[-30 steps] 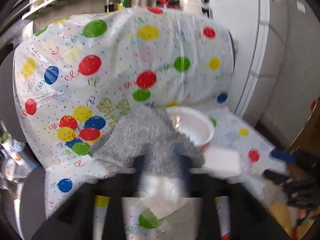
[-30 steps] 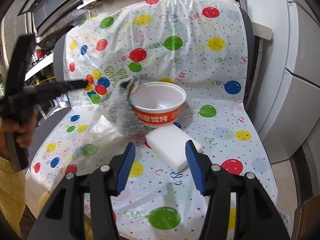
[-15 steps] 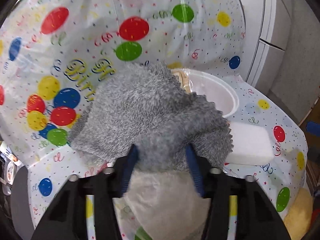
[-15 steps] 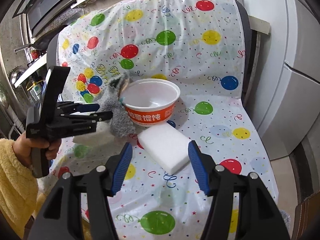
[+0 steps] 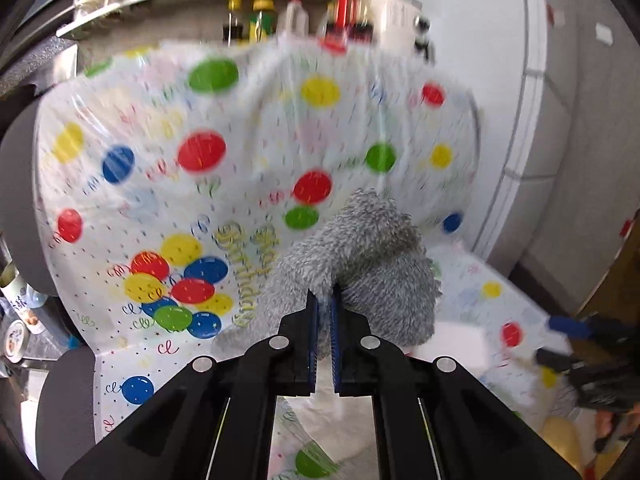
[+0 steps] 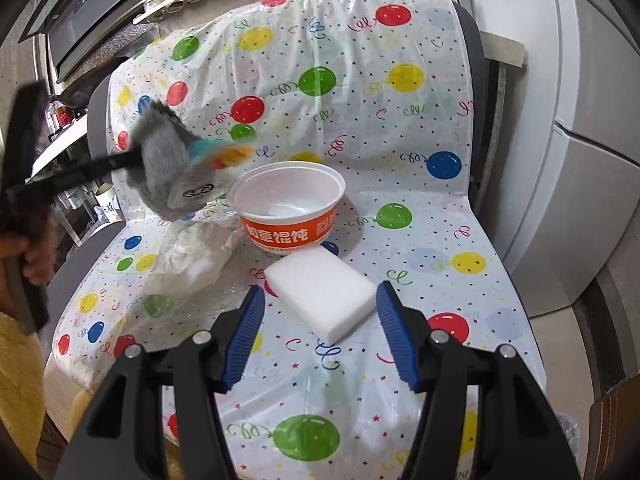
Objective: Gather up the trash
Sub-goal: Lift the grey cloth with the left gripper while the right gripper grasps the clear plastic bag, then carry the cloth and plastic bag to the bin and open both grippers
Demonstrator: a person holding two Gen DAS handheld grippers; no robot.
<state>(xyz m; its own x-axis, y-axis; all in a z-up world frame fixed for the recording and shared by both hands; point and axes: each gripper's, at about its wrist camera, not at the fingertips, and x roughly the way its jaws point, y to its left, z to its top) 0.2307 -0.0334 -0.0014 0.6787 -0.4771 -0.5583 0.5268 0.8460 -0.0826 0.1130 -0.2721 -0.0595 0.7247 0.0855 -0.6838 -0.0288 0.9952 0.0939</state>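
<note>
Right wrist view: the right gripper [image 6: 320, 332] fills the lower frame, its blue fingers spread wide and empty either side of a white sponge [image 6: 320, 296] on a chair [image 6: 476, 56] covered in balloon-print plastic [image 6: 360, 92]; behind the sponge stands an orange and white bowl [image 6: 290, 210], a crumpled wrapper [image 6: 192, 260] to its left; at upper left the left gripper [image 5: 324, 304], just closed, pinches a grey fuzzy cloth [image 6: 168, 164] lifted off the seat.
</note>
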